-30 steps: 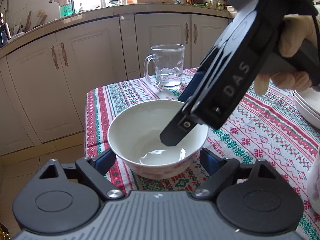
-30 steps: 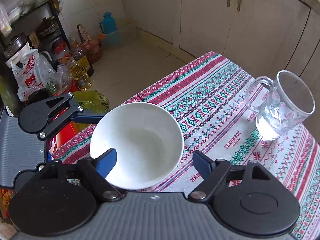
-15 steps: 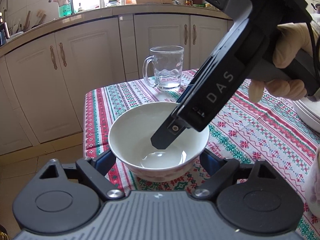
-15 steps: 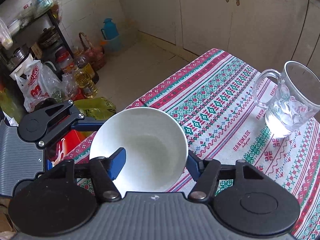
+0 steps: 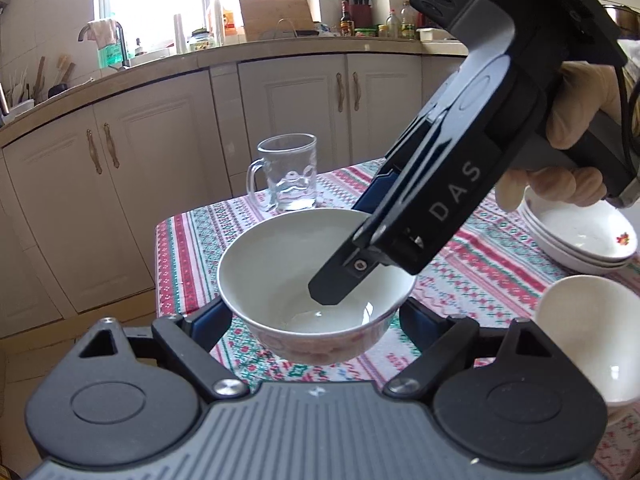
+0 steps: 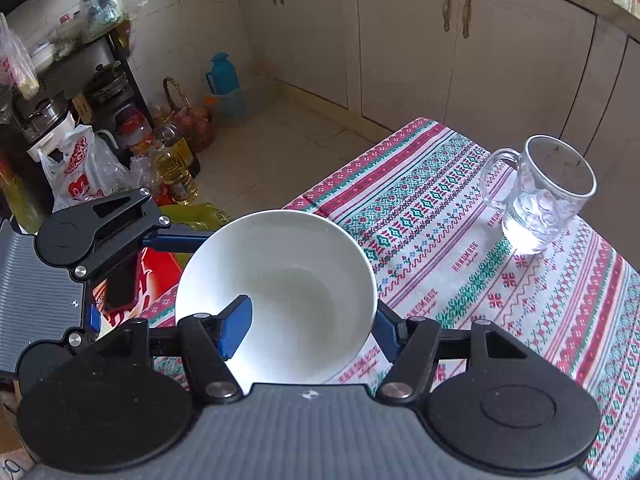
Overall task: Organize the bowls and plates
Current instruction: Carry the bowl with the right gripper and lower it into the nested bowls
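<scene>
A white bowl (image 5: 296,276) (image 6: 280,280) is near the table's corner, lifted a little above the cloth. My right gripper (image 6: 308,330) is shut on its rim, one blue finger (image 6: 236,326) inside and the other outside; it shows in the left wrist view (image 5: 340,280) reaching in from the upper right. My left gripper (image 5: 316,316) is open, its fingers standing on either side of the bowl; it also shows in the right wrist view (image 6: 100,236). A stack of white plates (image 5: 580,240) and another white bowl (image 5: 592,340) are at the right.
A glass mug (image 5: 286,180) (image 6: 540,200) stands on the patterned tablecloth (image 6: 460,220) behind the bowl. The table edge and corner (image 5: 160,228) are close to the left. Kitchen cabinets (image 5: 280,112) lie beyond; bottles and bags (image 6: 160,160) stand on the floor.
My right gripper has closed on the bowl's rim and the bowl has risen and tilted slightly. The left wrist view has shifted so the plates and second bowl show at the right.
</scene>
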### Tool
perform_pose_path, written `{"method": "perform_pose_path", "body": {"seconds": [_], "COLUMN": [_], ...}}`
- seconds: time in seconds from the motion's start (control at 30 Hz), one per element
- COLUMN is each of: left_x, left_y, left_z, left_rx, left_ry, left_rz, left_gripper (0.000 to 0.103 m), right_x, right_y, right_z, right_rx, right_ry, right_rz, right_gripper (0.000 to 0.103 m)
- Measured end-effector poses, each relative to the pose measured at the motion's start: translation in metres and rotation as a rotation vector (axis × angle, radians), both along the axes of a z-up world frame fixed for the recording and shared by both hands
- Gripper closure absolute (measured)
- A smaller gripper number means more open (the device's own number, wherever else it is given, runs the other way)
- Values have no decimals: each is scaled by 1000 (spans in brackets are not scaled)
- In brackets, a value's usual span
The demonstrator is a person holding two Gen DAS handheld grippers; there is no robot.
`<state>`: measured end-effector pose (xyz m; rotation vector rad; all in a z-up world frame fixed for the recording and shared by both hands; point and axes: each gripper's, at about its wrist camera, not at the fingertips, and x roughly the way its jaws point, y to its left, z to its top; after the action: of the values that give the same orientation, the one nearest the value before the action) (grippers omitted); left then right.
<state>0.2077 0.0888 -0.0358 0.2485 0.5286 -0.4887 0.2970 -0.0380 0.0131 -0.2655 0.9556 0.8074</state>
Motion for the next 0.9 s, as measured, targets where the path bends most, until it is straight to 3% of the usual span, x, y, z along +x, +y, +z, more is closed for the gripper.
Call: {"method": "perform_pose_path", "body": {"seconds": [0.5, 0.9], "left_x": [-66, -99], "left_y": [-34, -70], "left_z": [28, 32], "left_rx": [3, -21], "left_ry": [16, 28], "left_rz": [-104, -193], "left_gripper": [13, 13], "right_x": [-93, -148], "right_y": [-50, -97], "right_z": [31, 41], "right_rx": [26, 15], "right_ry": [-56, -85], "right_rz": [-25, -87], "right_gripper": [33, 33]}}
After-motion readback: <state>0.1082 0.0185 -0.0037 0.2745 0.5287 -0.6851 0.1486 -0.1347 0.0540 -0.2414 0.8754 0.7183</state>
